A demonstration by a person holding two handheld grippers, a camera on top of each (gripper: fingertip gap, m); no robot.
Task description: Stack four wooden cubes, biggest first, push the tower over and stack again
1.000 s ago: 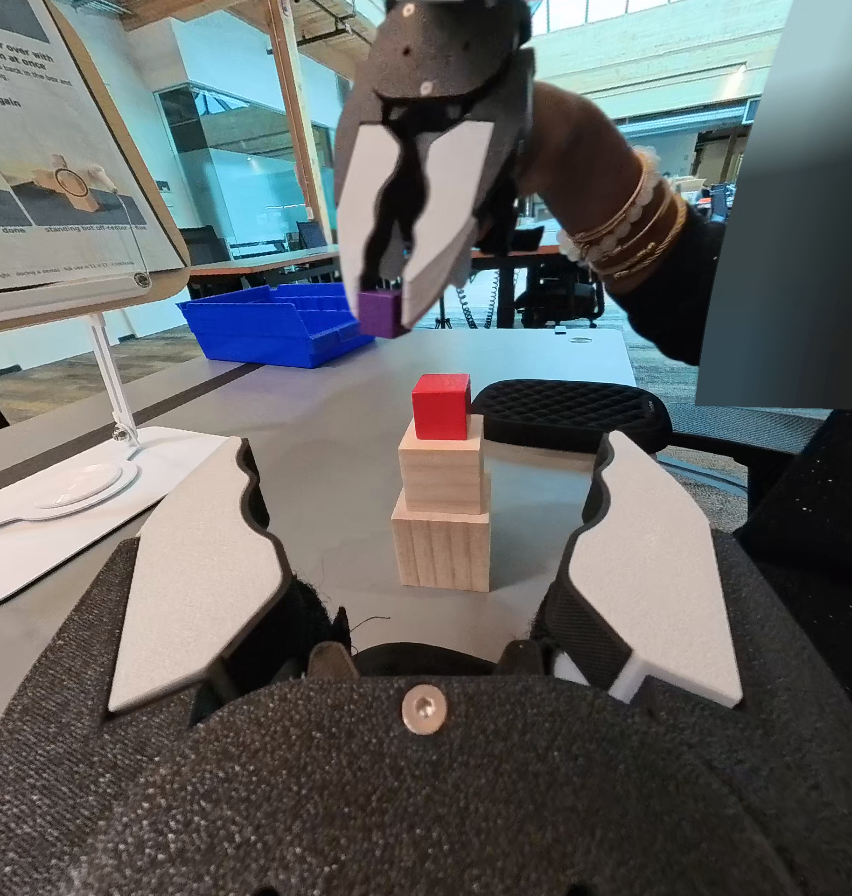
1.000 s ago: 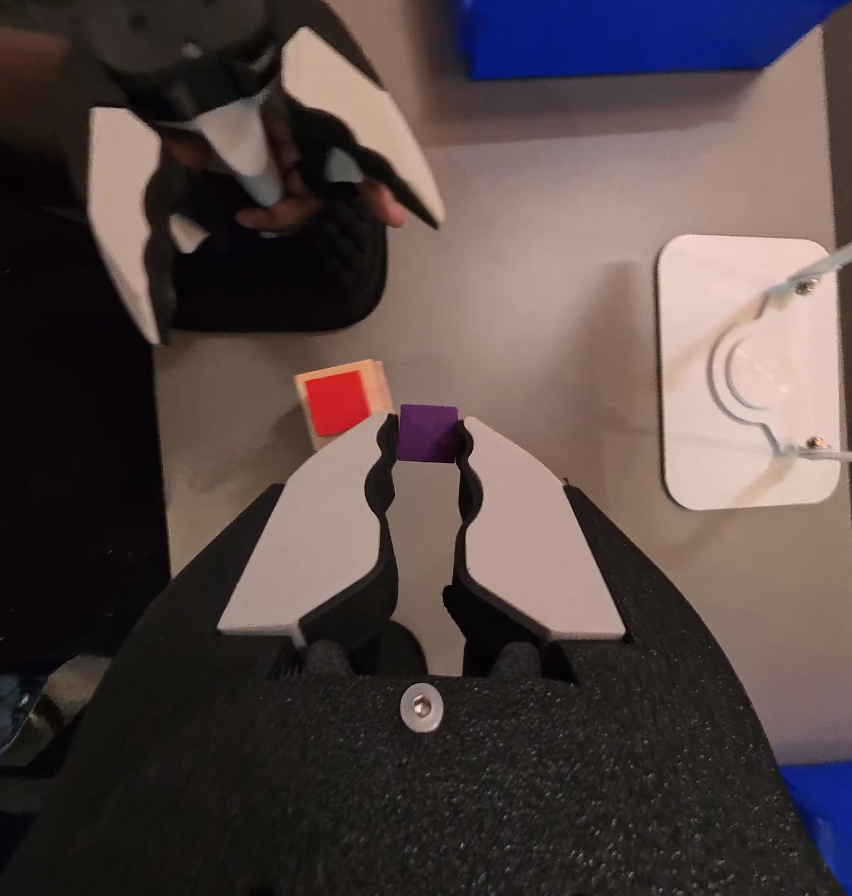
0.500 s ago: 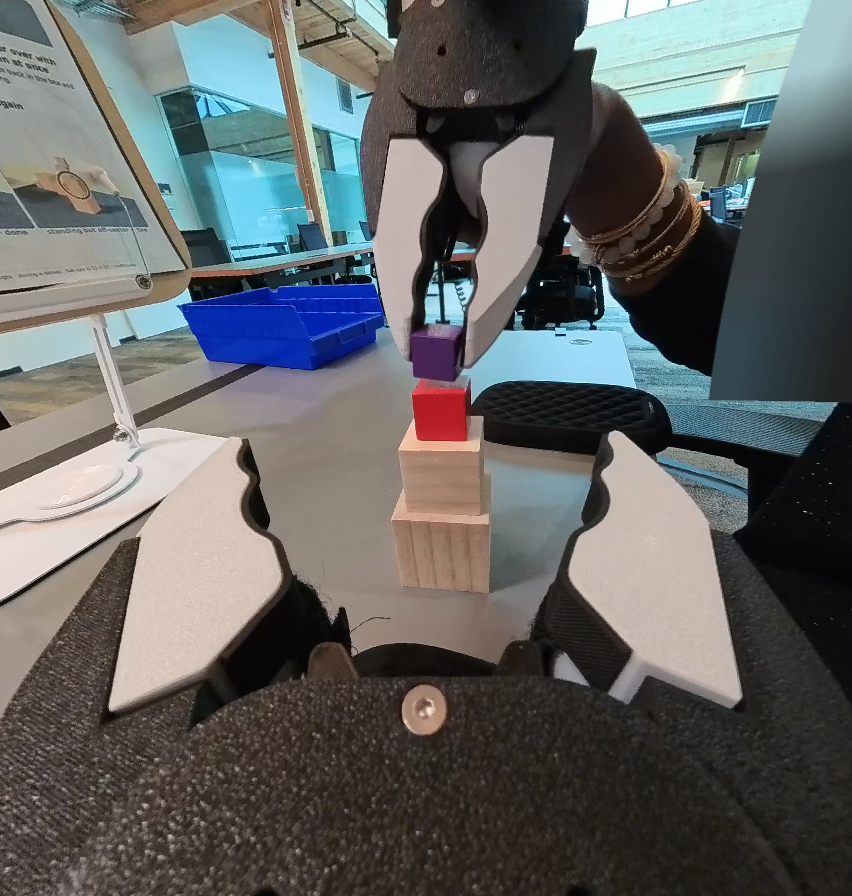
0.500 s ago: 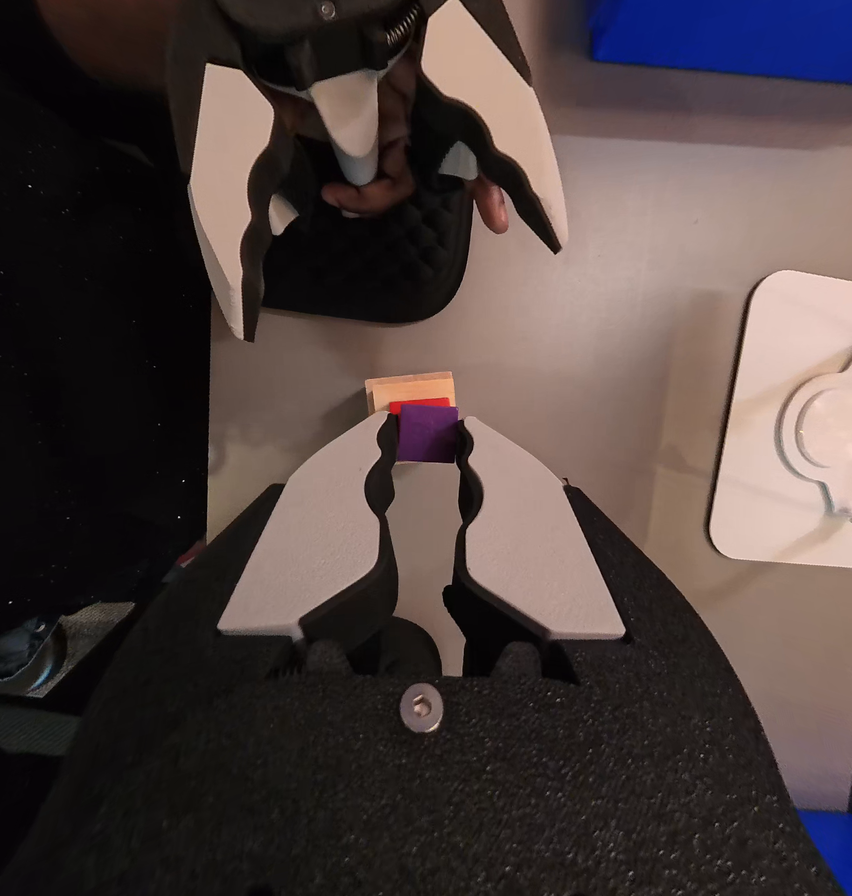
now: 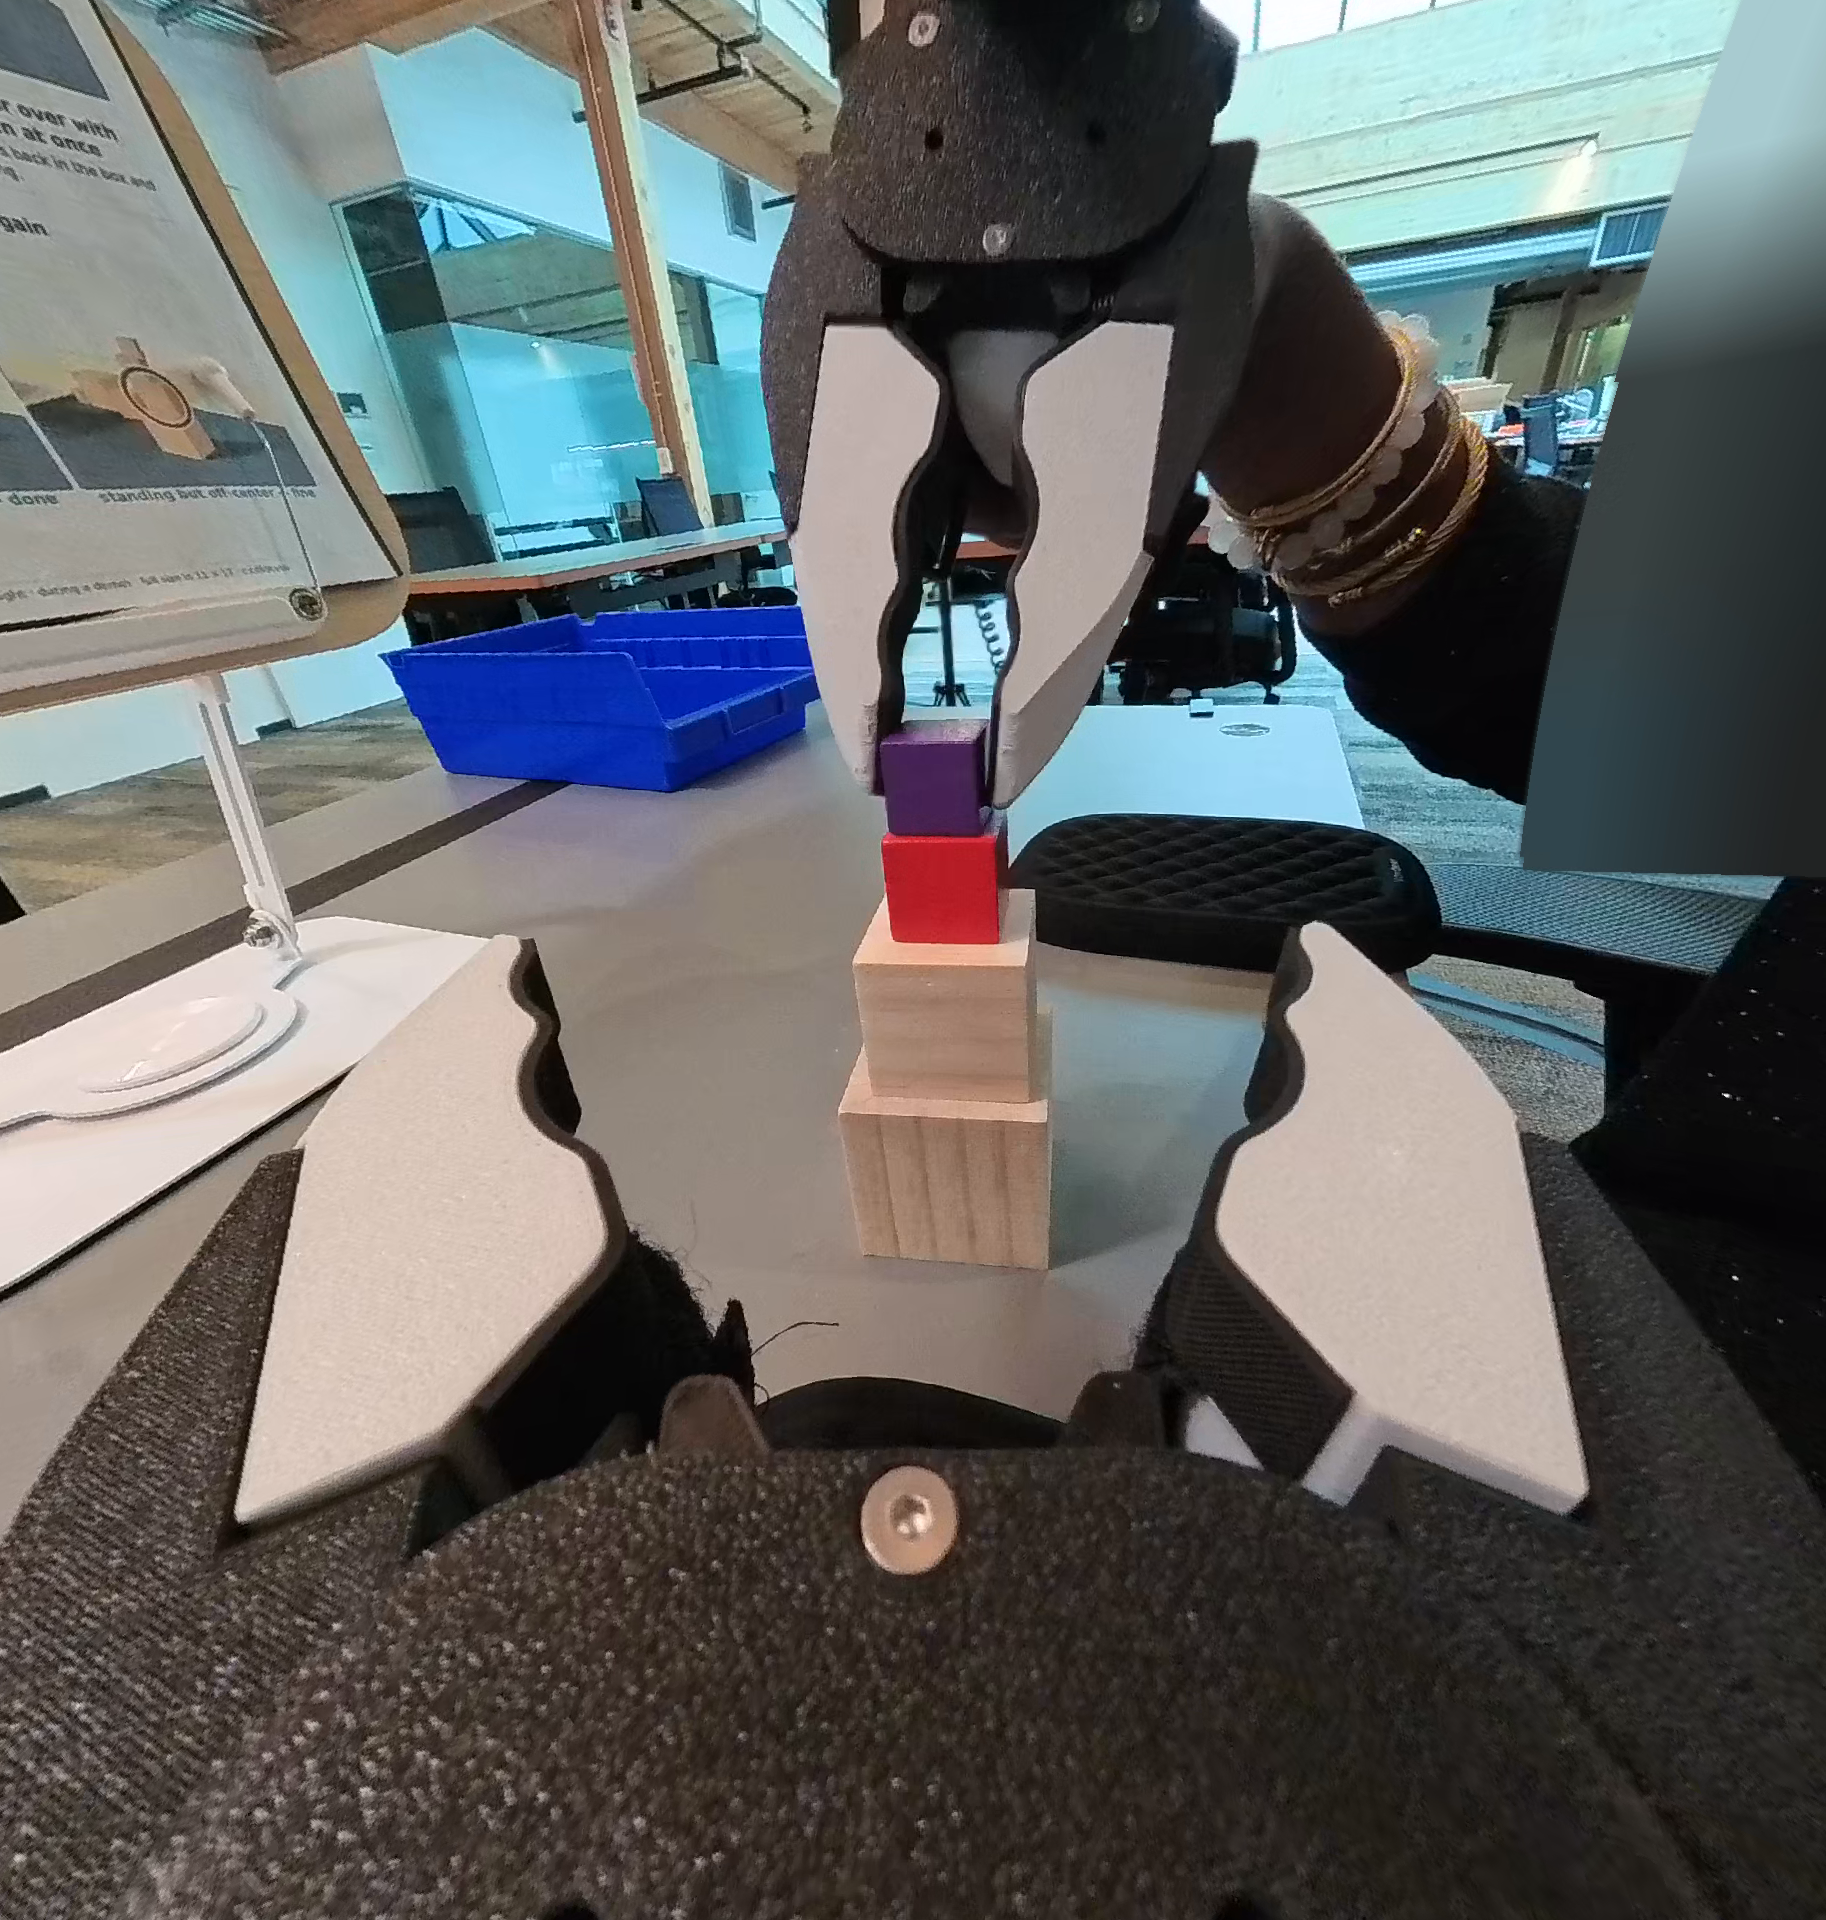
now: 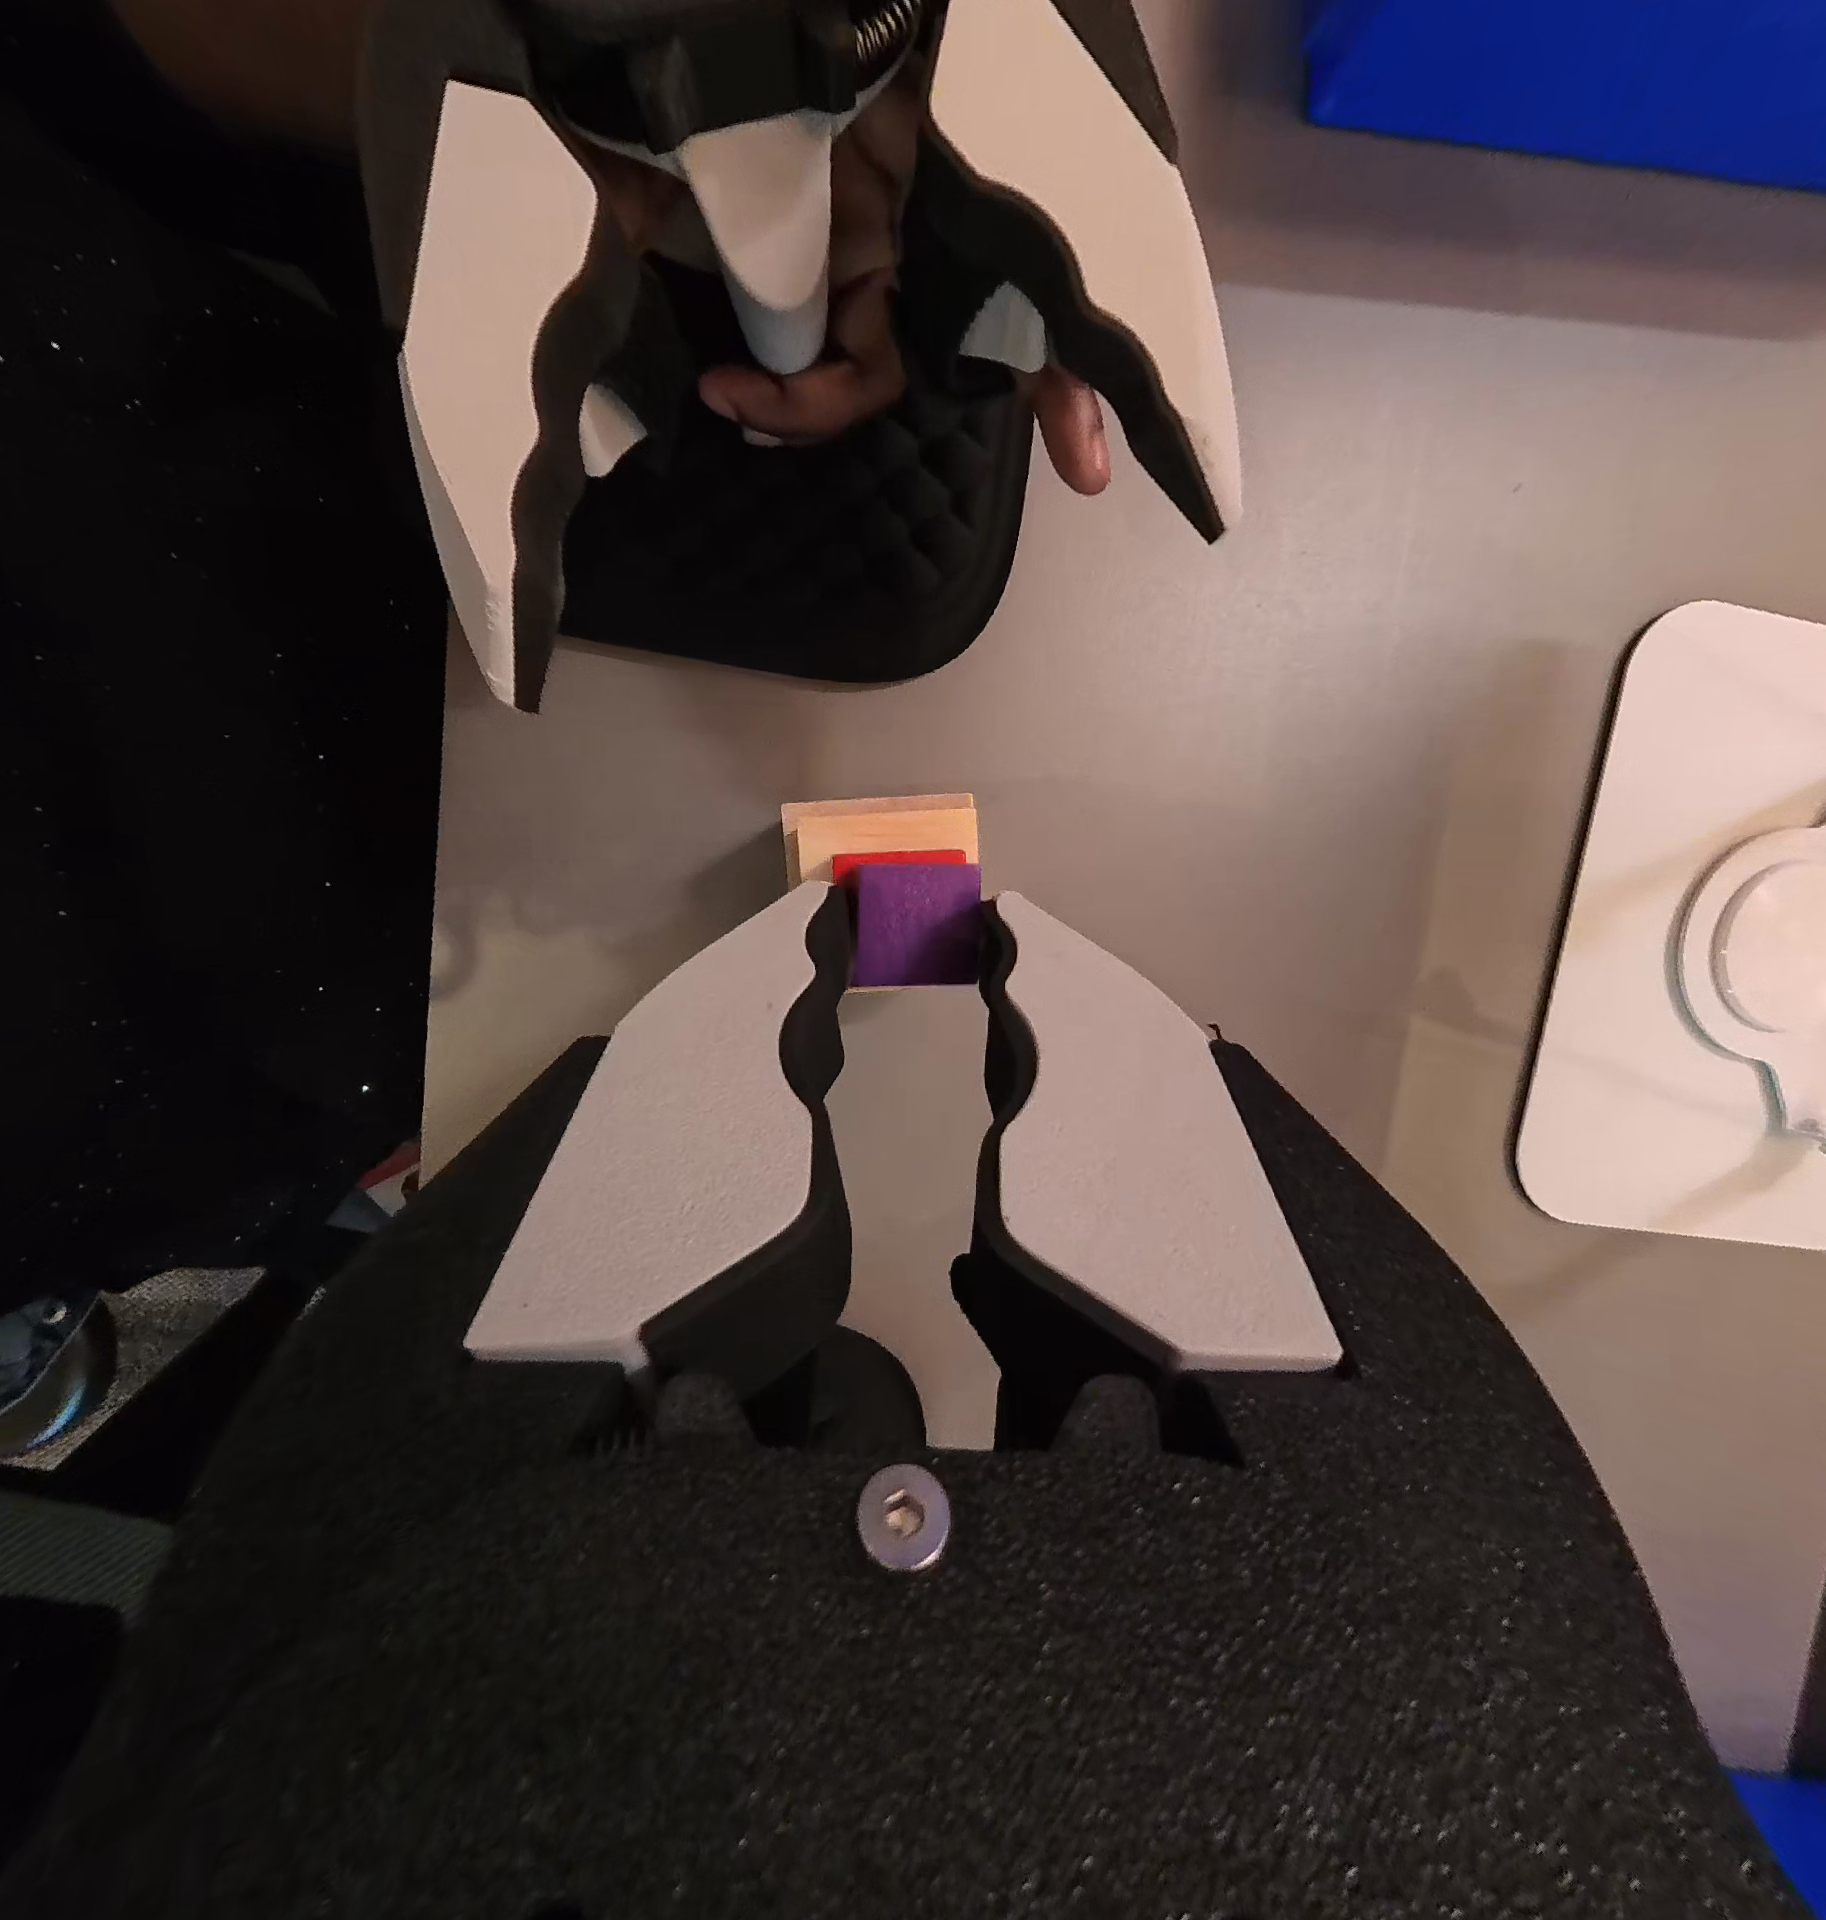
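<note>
Fingers of the right gripper are closed on a purple cube, 1 pad pressed against each of its 2 opposite sides, with the jaws only as far apart as the cube is wide. The gripper points straight down from above, and the cube's underside sits on or just over a red cube; whether the 2 faces fully touch cannot be told. The red cube stands on a smaller wooden block, which stands on a larger wooden block resting on the grey table, so the purple cube is at the very top of this stack, set slightly to one side of the red one.

The left gripper is low at the table edge, its 2 white fingers spread wide with nothing between the pads. The stack stands just ahead of its fingertips, apart from both. A black mesh pad lies just behind the stack, a blue bin farther back, and a white stand base off to the side.
</note>
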